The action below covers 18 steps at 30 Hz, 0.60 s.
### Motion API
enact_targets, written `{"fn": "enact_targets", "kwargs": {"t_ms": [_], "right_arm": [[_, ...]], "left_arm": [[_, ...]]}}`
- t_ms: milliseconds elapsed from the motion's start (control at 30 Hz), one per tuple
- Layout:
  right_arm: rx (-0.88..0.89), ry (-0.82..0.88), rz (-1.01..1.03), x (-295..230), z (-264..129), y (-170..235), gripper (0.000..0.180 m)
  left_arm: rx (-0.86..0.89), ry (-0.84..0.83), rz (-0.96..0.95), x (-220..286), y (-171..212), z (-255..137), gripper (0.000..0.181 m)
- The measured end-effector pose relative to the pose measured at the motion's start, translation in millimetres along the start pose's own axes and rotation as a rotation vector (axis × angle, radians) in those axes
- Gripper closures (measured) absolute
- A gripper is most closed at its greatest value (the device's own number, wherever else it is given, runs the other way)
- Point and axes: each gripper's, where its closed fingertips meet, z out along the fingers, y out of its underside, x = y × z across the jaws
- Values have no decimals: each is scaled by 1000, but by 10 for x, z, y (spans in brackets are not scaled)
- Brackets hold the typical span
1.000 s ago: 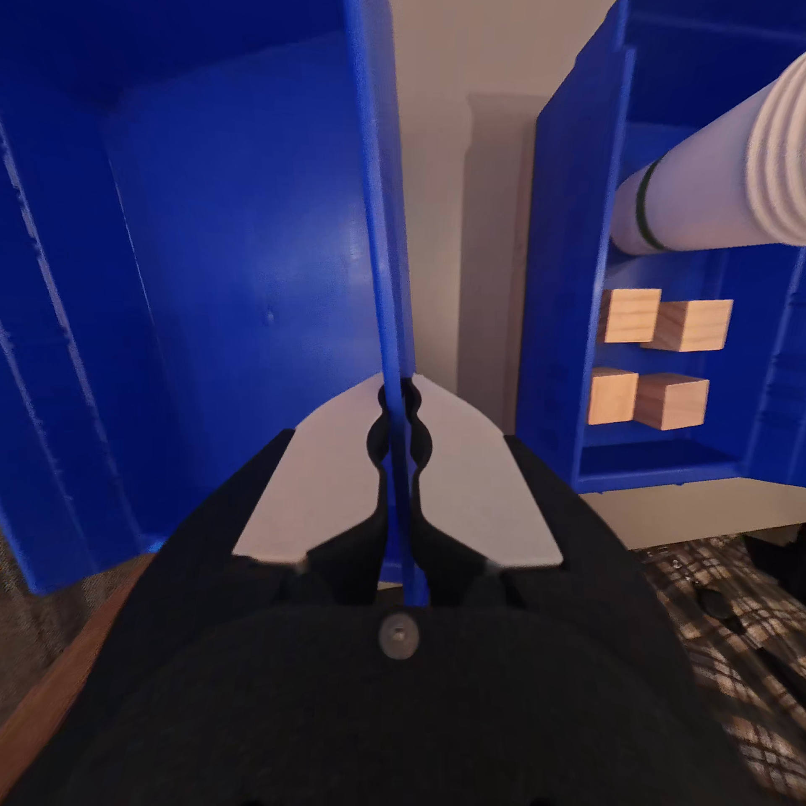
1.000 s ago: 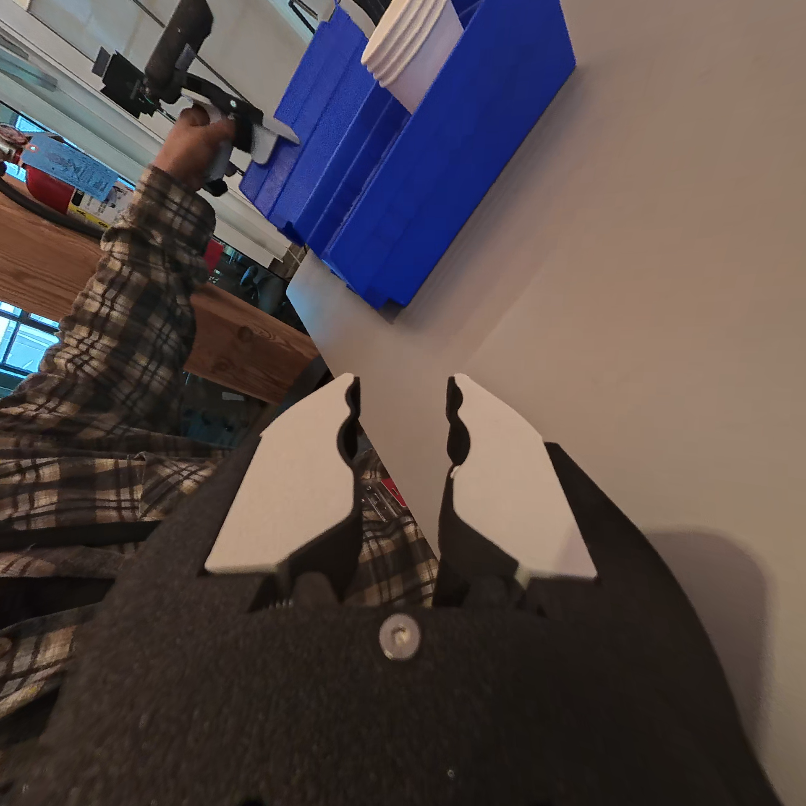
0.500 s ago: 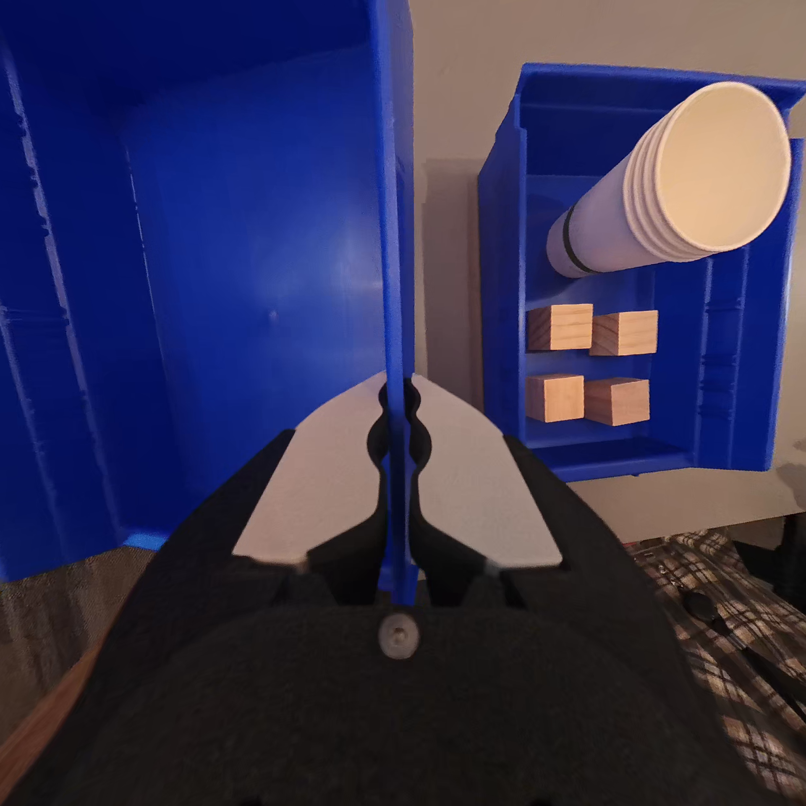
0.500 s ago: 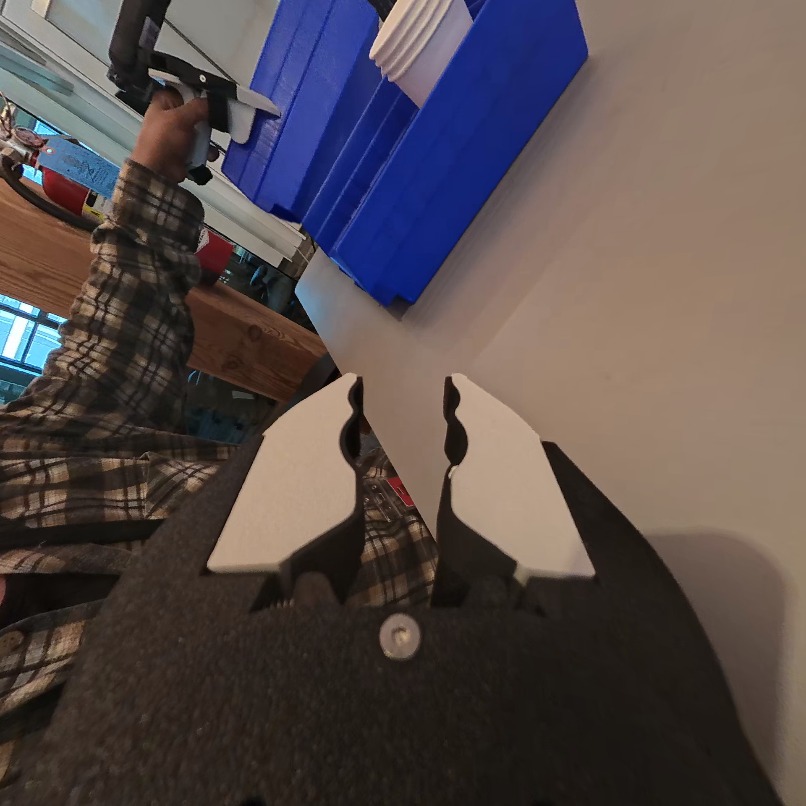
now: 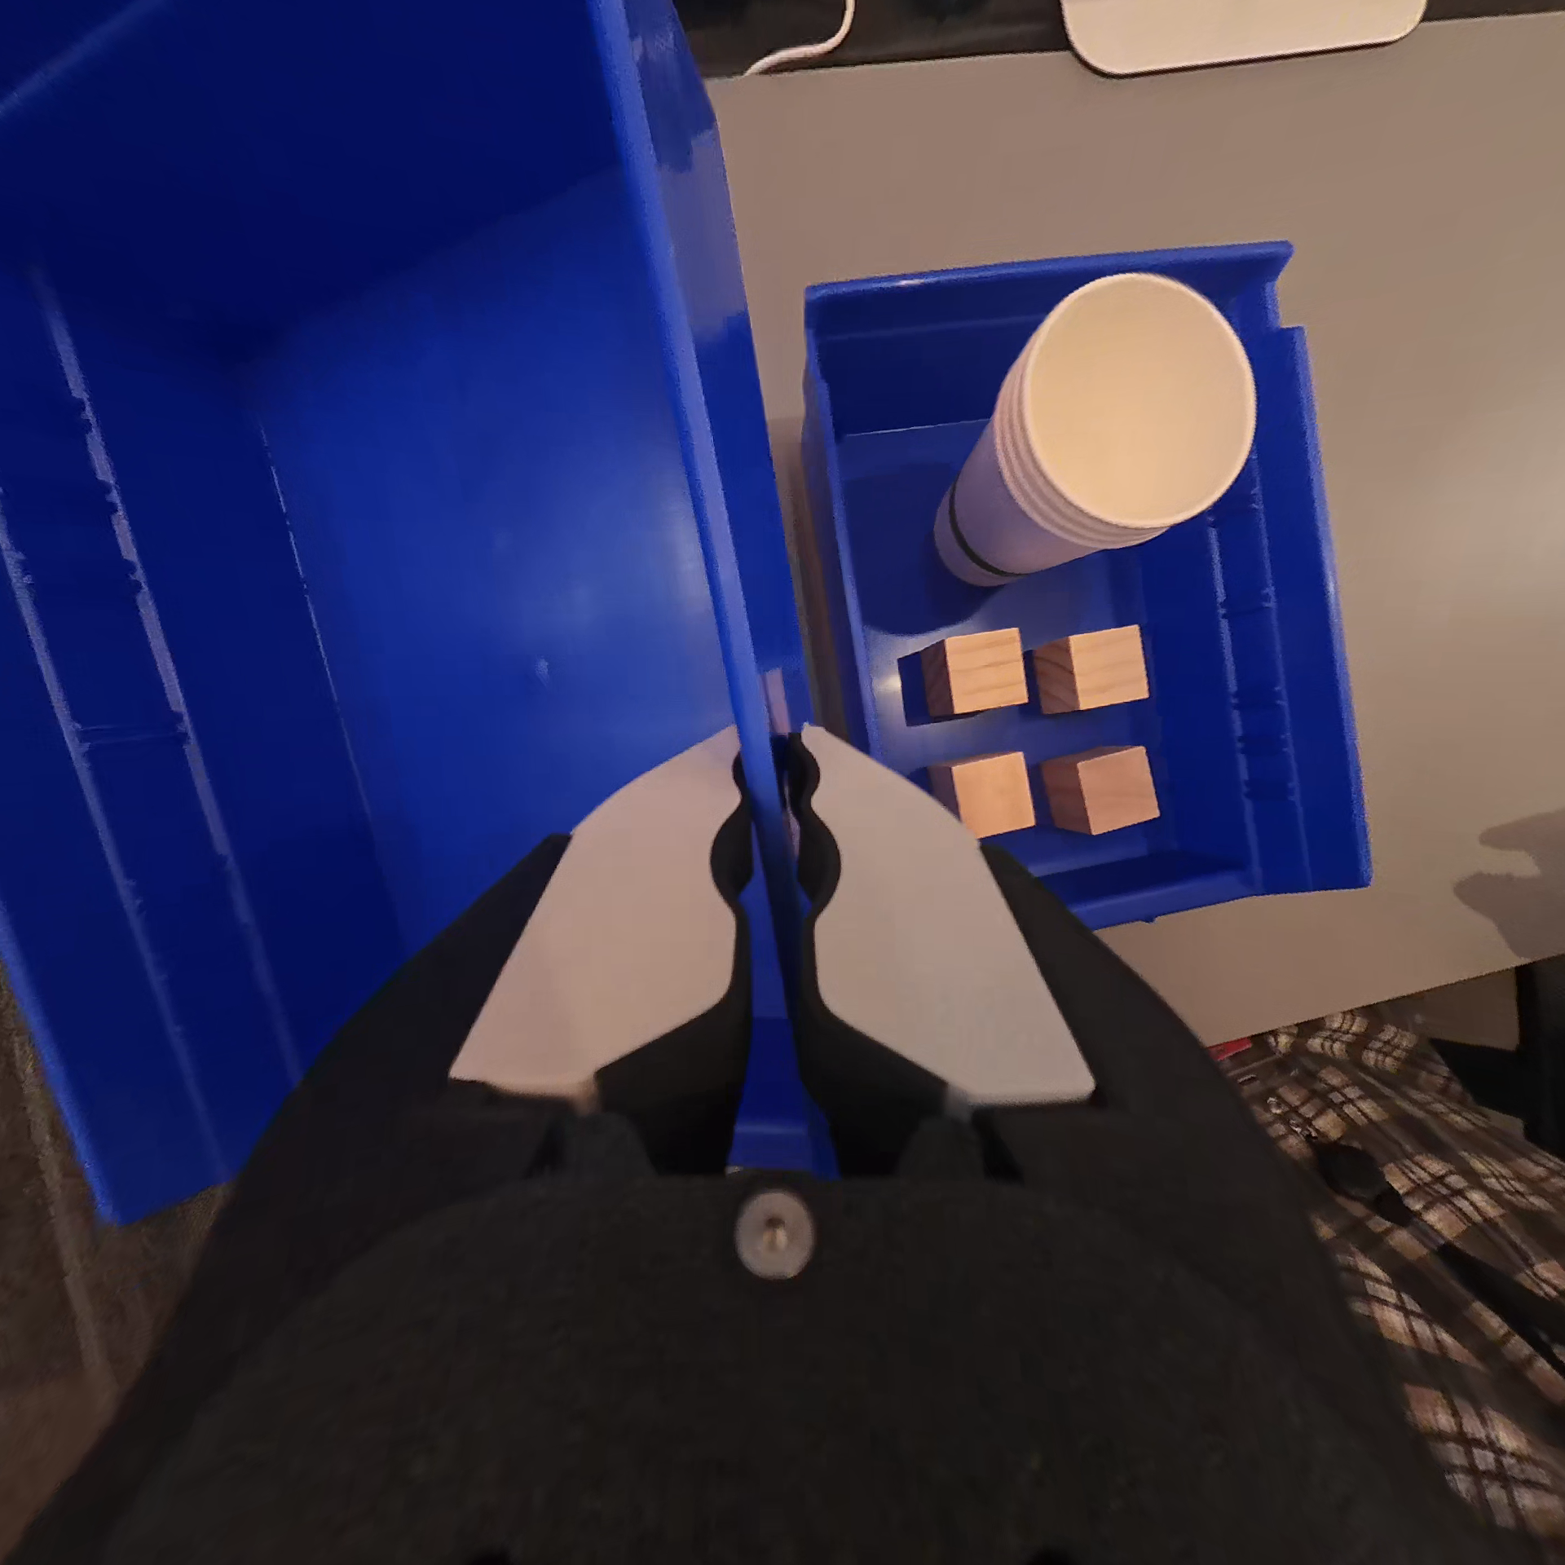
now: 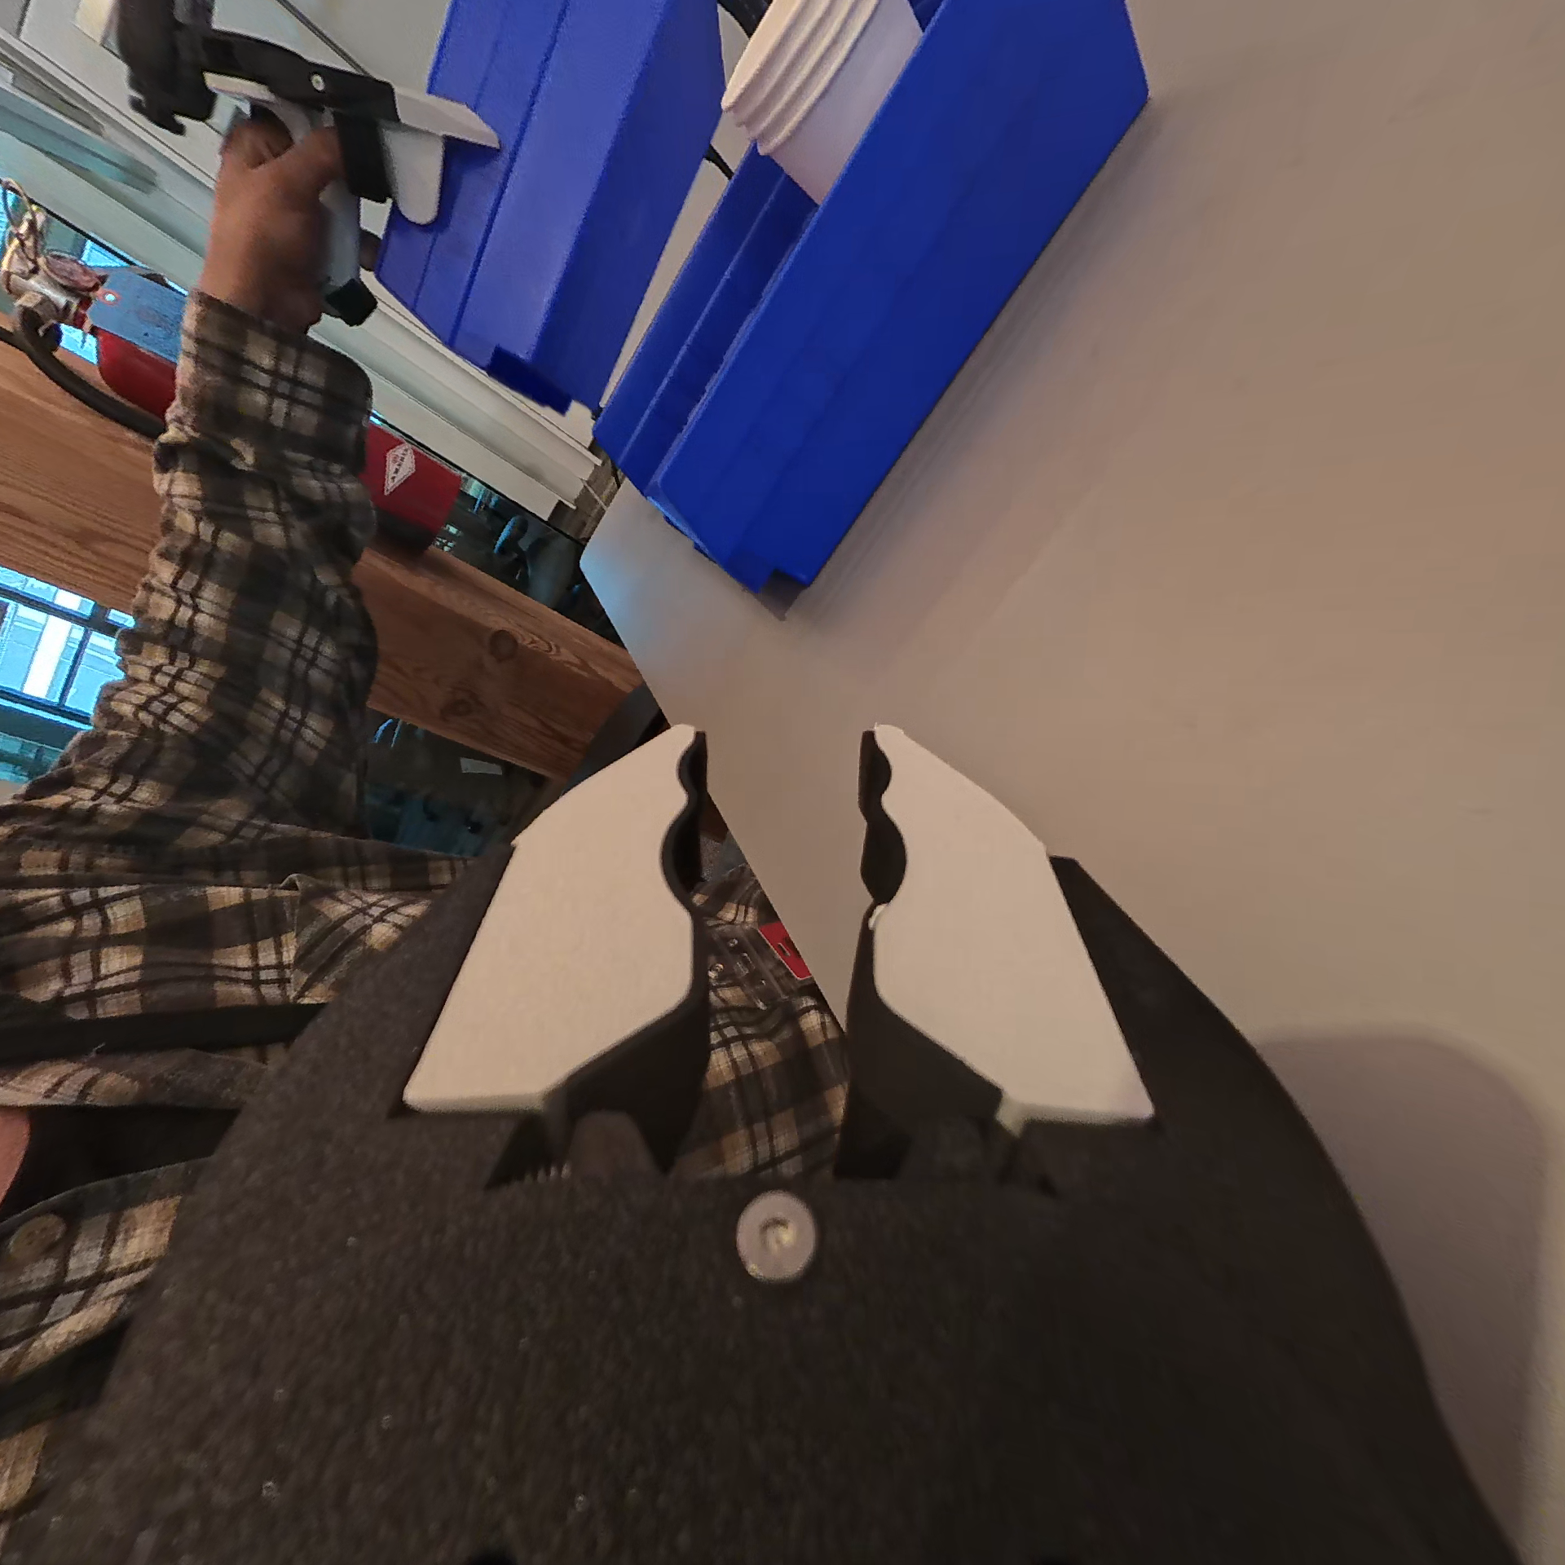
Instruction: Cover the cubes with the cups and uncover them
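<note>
My left gripper (image 5: 769,745) is shut on the side wall of an empty blue bin (image 5: 339,525) and holds it up in the air; it also shows in the right wrist view (image 6: 542,169). Below it, a second blue bin (image 5: 1270,593) stands on the grey table (image 5: 1440,212). It holds a stack of white paper cups (image 5: 1101,423) and several wooden cubes (image 5: 982,682) in two rows. The cup stack (image 6: 813,93) and that bin (image 6: 889,322) also show in the right wrist view. My right gripper (image 6: 783,741) is open and empty, low over the table's near edge.
A person's plaid sleeve (image 6: 246,525) and hand hold the left gripper's handle (image 6: 339,127). A wooden bench (image 6: 474,644) lies beyond the table edge. A white object (image 5: 1228,34) and a white cable (image 5: 804,47) lie at the table's far side.
My left gripper has lifted the empty blue bin higher, away from the table. The second bin with cups and cubes now shows whole below. The right gripper has barely moved.
</note>
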Motion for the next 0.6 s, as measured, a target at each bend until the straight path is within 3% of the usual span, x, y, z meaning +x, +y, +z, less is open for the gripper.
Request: {"fn": "enact_targets", "kwargs": {"t_ms": [333, 600], "right_arm": [[10, 8, -7, -25, -45, -24, 147], [21, 31, -12, -33, -165, -26, 148]], "left_arm": [[34, -76, 254, 549, -348, -225, 177], [103, -22, 555, 1678, -644, -351, 175]]}}
